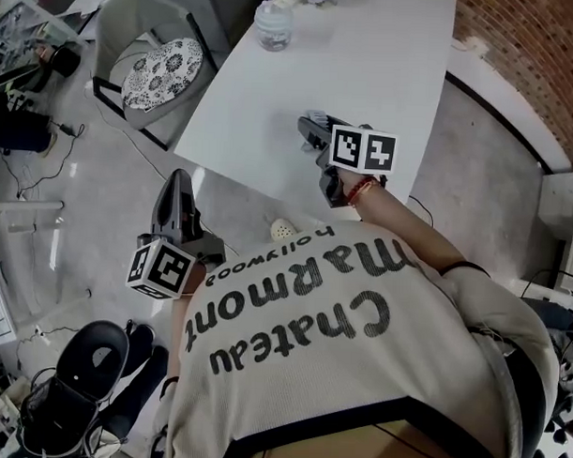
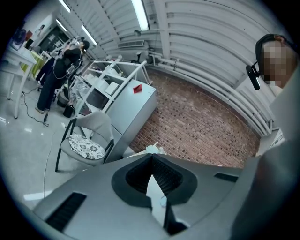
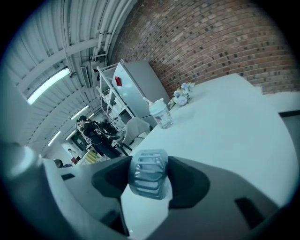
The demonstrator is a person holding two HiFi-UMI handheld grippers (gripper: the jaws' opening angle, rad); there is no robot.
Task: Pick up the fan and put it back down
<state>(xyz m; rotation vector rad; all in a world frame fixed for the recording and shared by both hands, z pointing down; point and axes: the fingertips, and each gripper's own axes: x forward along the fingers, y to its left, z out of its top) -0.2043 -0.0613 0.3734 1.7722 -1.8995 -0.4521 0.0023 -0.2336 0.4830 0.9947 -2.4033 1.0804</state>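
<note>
A small pale-blue fan [image 3: 149, 174] with a slotted grille sits between the jaws of my right gripper [image 3: 148, 180], and both pads touch its sides. In the head view that right gripper [image 1: 313, 130] reaches over the near part of the white table [image 1: 386, 58], and the fan [image 1: 315, 116] shows only as a small grey shape at its tips. My left gripper [image 1: 178, 180] hangs off the table's left side over the floor. In its own view the left gripper [image 2: 152, 158] has its tips together and holds nothing.
A clear bottle [image 1: 273, 26] [image 3: 161, 114] stands at the table's far end beside small flowers [image 3: 182, 93]. A grey chair with a patterned cushion [image 1: 159, 67] [image 2: 86, 143] stands left of the table. A person [image 2: 57, 77] stands far off. Cables and a black object [image 1: 79, 380] lie on the floor.
</note>
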